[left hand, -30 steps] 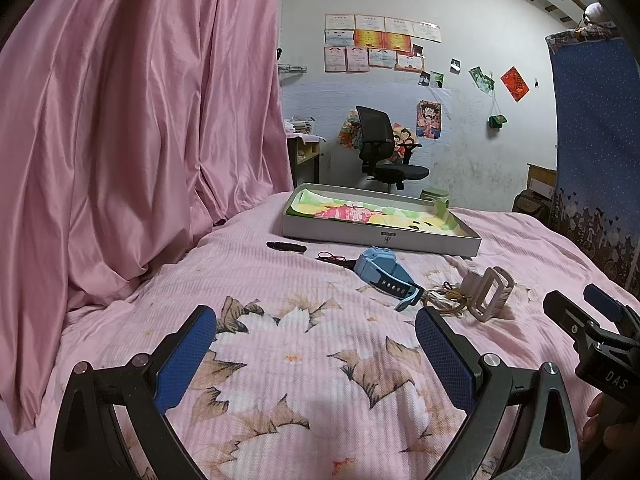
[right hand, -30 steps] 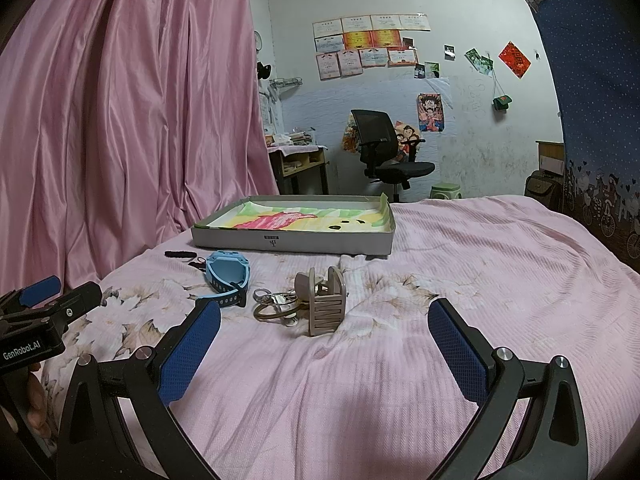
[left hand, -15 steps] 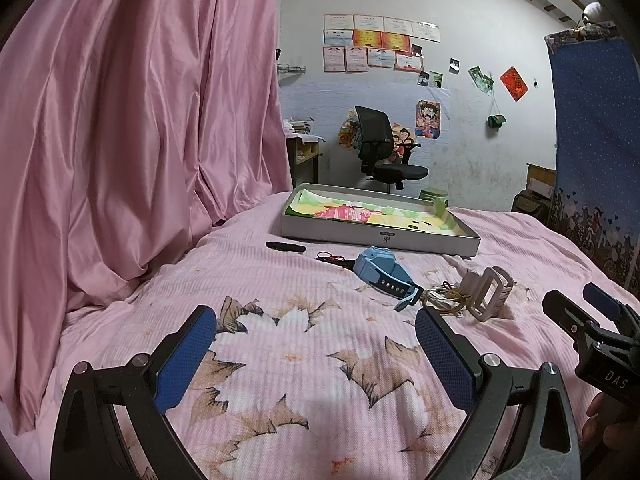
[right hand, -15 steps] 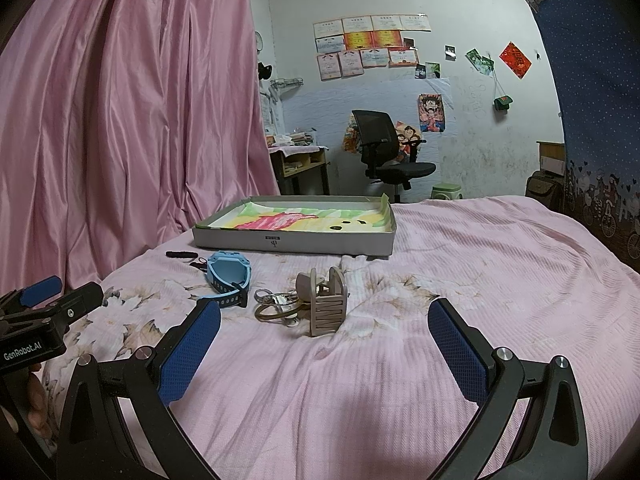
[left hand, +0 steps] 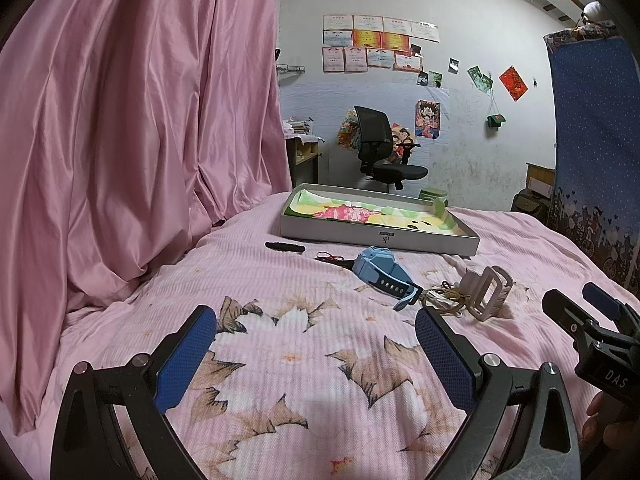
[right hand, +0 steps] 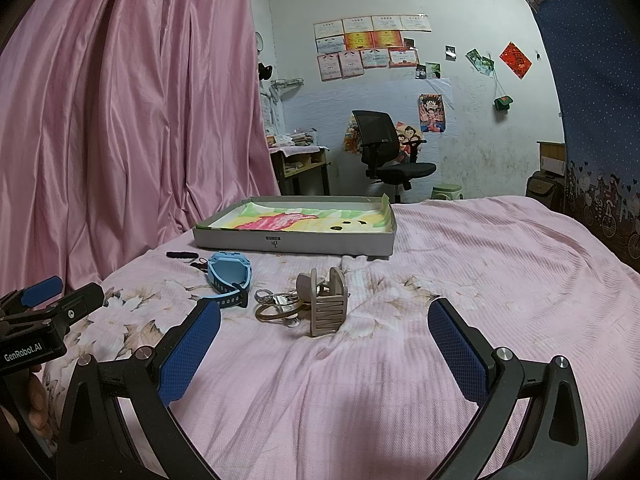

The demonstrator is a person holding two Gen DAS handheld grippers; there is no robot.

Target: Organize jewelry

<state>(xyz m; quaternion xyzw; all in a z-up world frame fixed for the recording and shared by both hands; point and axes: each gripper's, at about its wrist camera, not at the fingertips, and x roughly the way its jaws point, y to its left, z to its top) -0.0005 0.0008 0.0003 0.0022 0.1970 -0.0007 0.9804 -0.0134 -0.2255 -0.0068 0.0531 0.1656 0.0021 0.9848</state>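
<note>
On the pink bedspread lie a light blue watch (left hand: 380,270) (right hand: 231,276), a beige claw hair clip (left hand: 486,293) (right hand: 325,301), a tangle of rings and hair ties (left hand: 442,300) (right hand: 278,306), a thin red cord (left hand: 330,257) and a small black clip (left hand: 285,247) (right hand: 182,255). Behind them stands a shallow grey tray (left hand: 378,235) (right hand: 292,242) lined with colourful paper. My left gripper (left hand: 316,346) is open, short of the watch. My right gripper (right hand: 324,338) is open, just short of the hair clip. Neither holds anything.
A pink curtain (left hand: 120,140) hangs along the left of the bed. A blue patterned cloth (left hand: 592,140) hangs on the right. Beyond the bed are a black office chair (right hand: 384,152), a desk (right hand: 300,160) and a green stool (right hand: 446,193).
The right gripper has edged slightly forward toward the hair clip. The left view has hardly changed. Both grippers stay open.
</note>
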